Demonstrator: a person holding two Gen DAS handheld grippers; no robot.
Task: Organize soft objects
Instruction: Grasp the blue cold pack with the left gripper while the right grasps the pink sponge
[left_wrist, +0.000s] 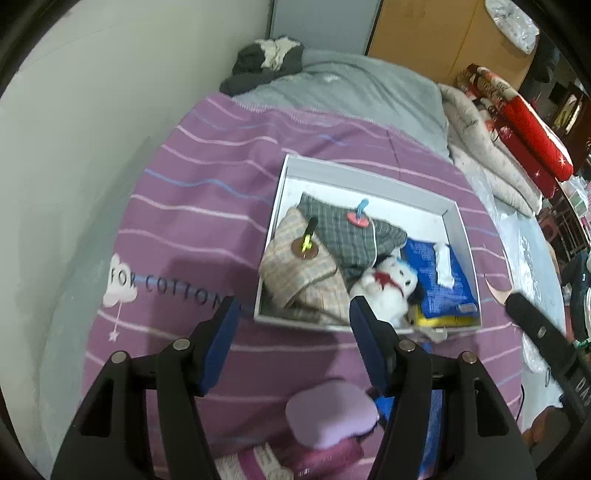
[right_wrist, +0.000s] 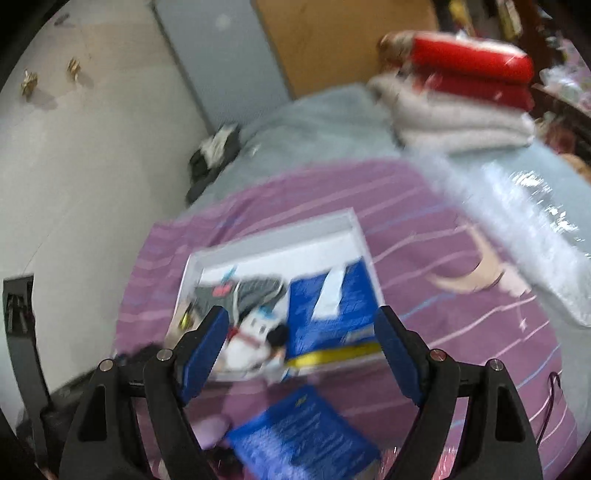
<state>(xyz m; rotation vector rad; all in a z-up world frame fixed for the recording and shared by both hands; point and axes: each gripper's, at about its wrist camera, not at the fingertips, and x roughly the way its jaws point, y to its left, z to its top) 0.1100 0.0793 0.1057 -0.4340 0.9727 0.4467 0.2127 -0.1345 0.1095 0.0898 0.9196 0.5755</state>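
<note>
White plush toy (left_wrist: 384, 286) lies in white box (left_wrist: 364, 177), frame centre, beside plaid cloths (left_wrist: 347, 232) and blue pack (left_wrist: 439, 284); left gripper (left_wrist: 293, 314) and right gripper (right_wrist: 303, 328) fingers released, empty.

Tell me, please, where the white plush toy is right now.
The plush toy lies in the white box, near its front edge, between the plaid cloths and the blue pack.

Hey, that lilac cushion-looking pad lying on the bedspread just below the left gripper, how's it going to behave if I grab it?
The lilac pad looks puffy with rounded edges, so it will probably squash between the pads and feel light. Its surface seems matte, so likely not slippery. It lies flat on other soft items on the striped bedspread, so it shouldn't roll.
</note>
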